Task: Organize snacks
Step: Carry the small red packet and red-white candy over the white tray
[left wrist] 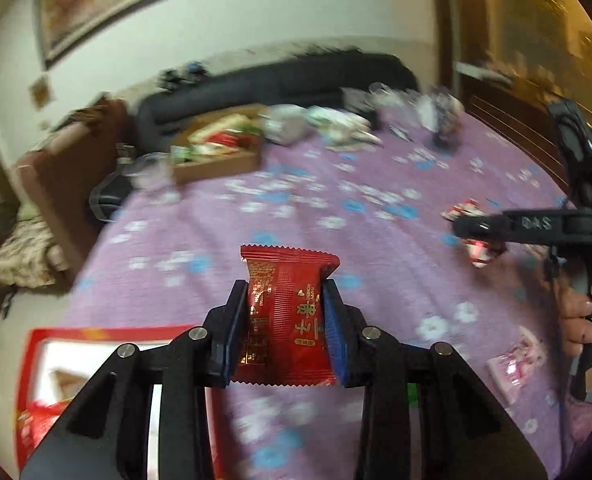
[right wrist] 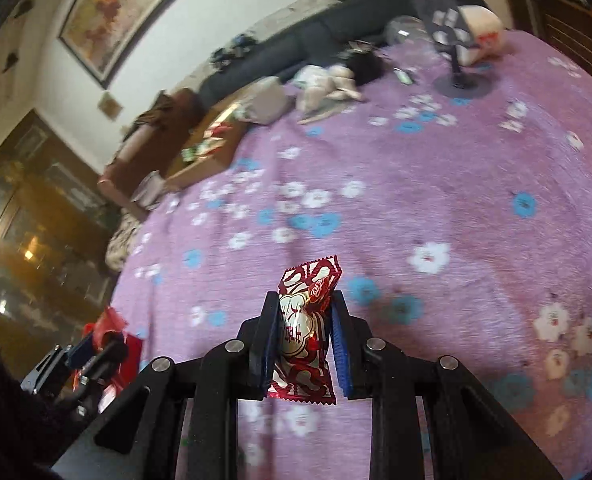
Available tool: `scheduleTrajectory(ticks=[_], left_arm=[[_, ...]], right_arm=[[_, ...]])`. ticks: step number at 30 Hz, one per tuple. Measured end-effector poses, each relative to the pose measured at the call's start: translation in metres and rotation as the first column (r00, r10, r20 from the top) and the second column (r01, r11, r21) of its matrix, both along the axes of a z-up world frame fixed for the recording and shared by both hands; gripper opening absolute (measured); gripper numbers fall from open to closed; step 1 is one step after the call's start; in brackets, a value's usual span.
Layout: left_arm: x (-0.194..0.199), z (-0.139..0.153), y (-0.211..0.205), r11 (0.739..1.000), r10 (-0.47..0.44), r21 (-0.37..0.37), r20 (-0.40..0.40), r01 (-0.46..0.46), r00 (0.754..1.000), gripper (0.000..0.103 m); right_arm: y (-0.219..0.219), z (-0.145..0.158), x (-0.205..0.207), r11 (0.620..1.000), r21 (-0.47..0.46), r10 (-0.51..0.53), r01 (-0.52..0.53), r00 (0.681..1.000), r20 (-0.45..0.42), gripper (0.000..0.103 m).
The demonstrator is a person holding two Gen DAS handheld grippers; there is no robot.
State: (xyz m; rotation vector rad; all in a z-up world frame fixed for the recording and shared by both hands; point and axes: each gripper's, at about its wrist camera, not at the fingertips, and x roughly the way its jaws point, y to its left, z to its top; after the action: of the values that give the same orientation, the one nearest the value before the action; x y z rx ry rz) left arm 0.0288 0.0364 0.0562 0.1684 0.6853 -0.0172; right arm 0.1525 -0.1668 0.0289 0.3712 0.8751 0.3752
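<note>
Left tool (left wrist: 285, 320) grips red snack packet (left wrist: 287, 316) above purple bedspread (left wrist: 336, 208)

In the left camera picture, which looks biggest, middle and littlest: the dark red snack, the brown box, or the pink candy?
1. Dark red snack, pinched in the left gripper, though it is nearest the camera.
2. Brown box, far away, so really it may be bigger.
3. Pink candy, smallest.

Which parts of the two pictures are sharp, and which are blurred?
Left wrist view: the red snack packet in the left gripper is sharp; the purple cloth and cardboard box are smeared. Right wrist view: the red-and-white candy in the right gripper is sharp; the background blurs.
</note>
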Motion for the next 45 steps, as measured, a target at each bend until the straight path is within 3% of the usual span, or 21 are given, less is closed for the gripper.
scheduleTrajectory(ticks=[7,13,21,29,45], left_arm=[[-0.043,0.026,0.062,0.983,0.169,0.043,0.14,-0.177,0.976,0.034],[-0.066,0.034,0.091,0.974,0.214,0.036,0.187,-0.225,0.959,0.034],[-0.084,0.038,0.117,0.965,0.257,-0.011,0.218,-0.261,0.941,0.034],[-0.098,0.034,0.144,0.953,0.3,-0.044,0.217,-0.298,0.929,0.034],[-0.111,0.022,0.183,0.929,0.369,-0.086,0.2,-0.359,0.908,0.034]], right_arm=[[0.038,0.016,-0.023,0.994,-0.039,0.106,-0.102,0.988,0.114,0.024],[0.064,0.037,-0.051,0.987,-0.082,0.151,-0.136,0.966,0.211,0.024],[0.125,0.051,-0.094,0.967,-0.098,0.254,-0.236,0.932,0.257,0.024],[0.19,0.062,-0.127,0.928,-0.116,0.373,-0.354,0.879,0.298,0.024],[0.245,0.063,-0.146,0.884,-0.136,0.467,-0.447,0.83,0.306,0.024]])
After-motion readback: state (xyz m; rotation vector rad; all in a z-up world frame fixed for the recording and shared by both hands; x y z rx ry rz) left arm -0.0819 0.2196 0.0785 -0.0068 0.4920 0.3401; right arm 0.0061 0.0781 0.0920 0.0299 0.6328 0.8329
